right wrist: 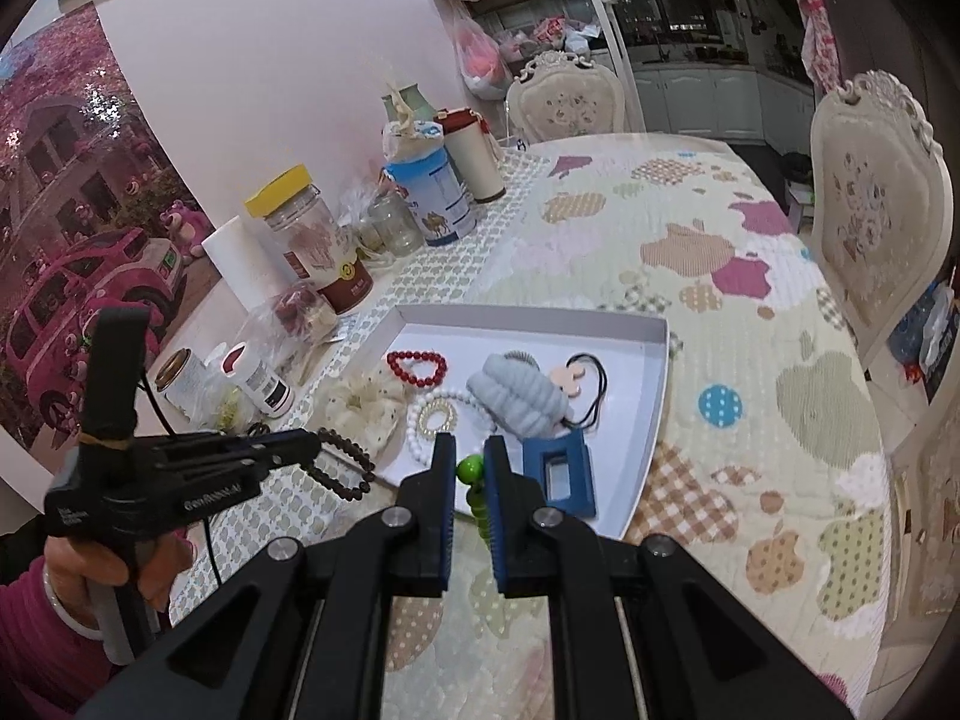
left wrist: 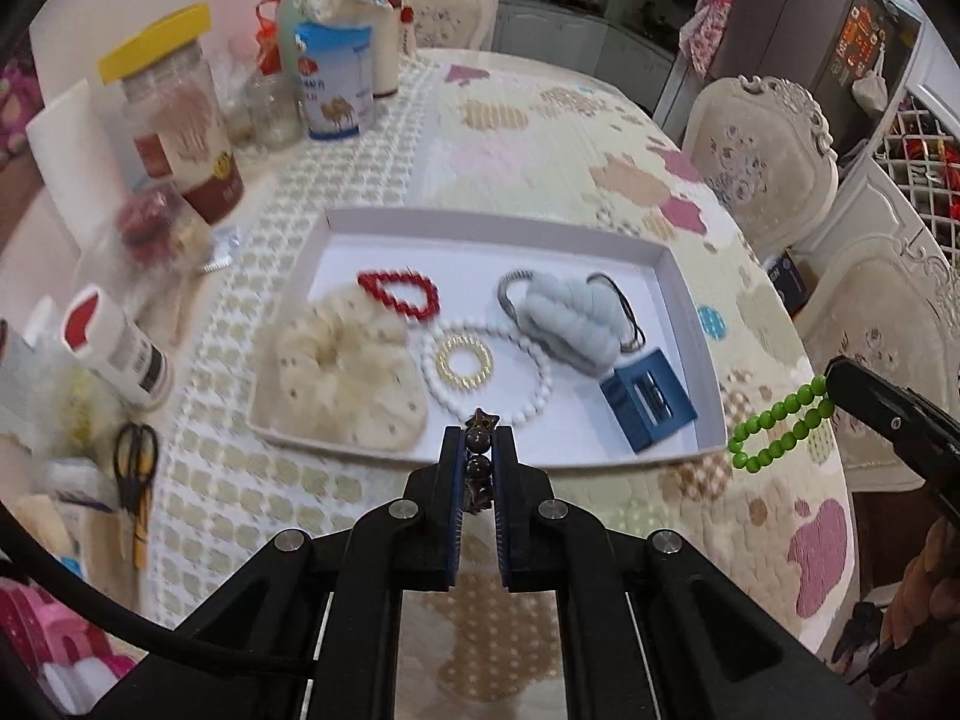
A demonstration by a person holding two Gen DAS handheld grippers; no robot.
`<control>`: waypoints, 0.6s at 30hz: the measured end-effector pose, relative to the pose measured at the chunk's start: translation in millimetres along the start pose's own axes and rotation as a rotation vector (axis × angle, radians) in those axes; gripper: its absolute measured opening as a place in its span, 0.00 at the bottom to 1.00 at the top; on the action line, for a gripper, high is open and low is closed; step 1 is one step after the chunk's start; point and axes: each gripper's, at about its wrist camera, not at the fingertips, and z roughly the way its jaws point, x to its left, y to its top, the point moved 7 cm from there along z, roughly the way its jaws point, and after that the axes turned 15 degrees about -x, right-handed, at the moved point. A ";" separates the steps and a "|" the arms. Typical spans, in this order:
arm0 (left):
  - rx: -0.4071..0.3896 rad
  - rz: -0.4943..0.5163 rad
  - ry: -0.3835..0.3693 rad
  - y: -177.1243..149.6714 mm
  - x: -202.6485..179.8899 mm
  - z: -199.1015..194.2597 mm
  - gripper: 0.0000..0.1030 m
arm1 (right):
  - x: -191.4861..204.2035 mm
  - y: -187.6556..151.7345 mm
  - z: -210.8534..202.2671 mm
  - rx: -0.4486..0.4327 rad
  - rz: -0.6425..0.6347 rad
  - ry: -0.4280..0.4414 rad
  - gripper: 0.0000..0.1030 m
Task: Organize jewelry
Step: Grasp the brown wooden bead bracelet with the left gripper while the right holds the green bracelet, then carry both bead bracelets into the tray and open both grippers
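Observation:
A white tray point(left wrist: 678, 276) on the table holds a red bead bracelet point(left wrist: 399, 294), a cream scrunchie point(left wrist: 348, 372), a white bead bracelet point(left wrist: 486, 369) around a gold coil tie point(left wrist: 463, 355), a grey-blue scrunchie point(left wrist: 570, 315) and a blue box point(left wrist: 648, 399). My left gripper point(left wrist: 478, 438) is shut on a brown bead bracelet point(left wrist: 477, 438), held just before the tray's near edge; the bracelet hangs from it in the right wrist view point(right wrist: 345, 459). My right gripper point(right wrist: 468, 456) is shut on a green bead bracelet point(left wrist: 780, 423), held right of the tray's near corner.
Jars, a milk-powder can point(left wrist: 336, 81), bottles and bags crowd the table's left side. Scissors point(left wrist: 135, 474) lie at the near left. Chairs point(left wrist: 762, 162) stand along the far and right edges. A patterned cloth point(left wrist: 600, 138) covers the table.

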 end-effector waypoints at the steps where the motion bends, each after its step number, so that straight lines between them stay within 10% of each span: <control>1: -0.007 0.007 0.007 4.6 0.0 0.0 0.00 | -1.0 2.7 1.2 -0.001 -0.003 -0.001 0.09; 18: -0.017 0.068 0.022 29.2 -24.2 29.8 0.00 | -37.2 25.8 43.1 0.026 -0.004 -0.051 0.09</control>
